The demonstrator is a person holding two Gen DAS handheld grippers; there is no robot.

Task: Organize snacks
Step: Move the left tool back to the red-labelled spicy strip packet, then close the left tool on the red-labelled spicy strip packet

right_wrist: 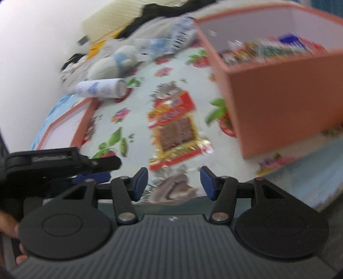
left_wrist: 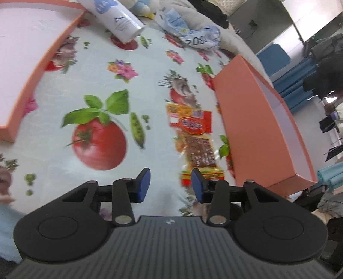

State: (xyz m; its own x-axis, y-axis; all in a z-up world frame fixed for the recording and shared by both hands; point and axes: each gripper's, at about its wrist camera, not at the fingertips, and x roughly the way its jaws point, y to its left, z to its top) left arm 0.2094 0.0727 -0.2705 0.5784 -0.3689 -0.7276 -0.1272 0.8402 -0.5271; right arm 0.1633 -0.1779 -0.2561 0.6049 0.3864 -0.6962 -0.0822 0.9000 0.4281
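Holding blurred snack packets [right_wrist: 268, 48], the orange box [right_wrist: 278, 96] flanks both released claws [left_wrist: 170, 185] [right_wrist: 174, 182].

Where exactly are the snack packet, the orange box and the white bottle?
snack packet [left_wrist: 194, 137]: left wrist view, on its clear middle window.
orange box [left_wrist: 248, 128]: left wrist view, on its outer side wall.
white bottle [left_wrist: 120, 19]: left wrist view, on its body.

A glossy, printed plastic cloth [left_wrist: 64, 85] is covering the table. The snack packet [left_wrist: 194, 137] is showing shiny crinkled foil; the orange box [left_wrist: 246, 120] is looking like matt cardboard.
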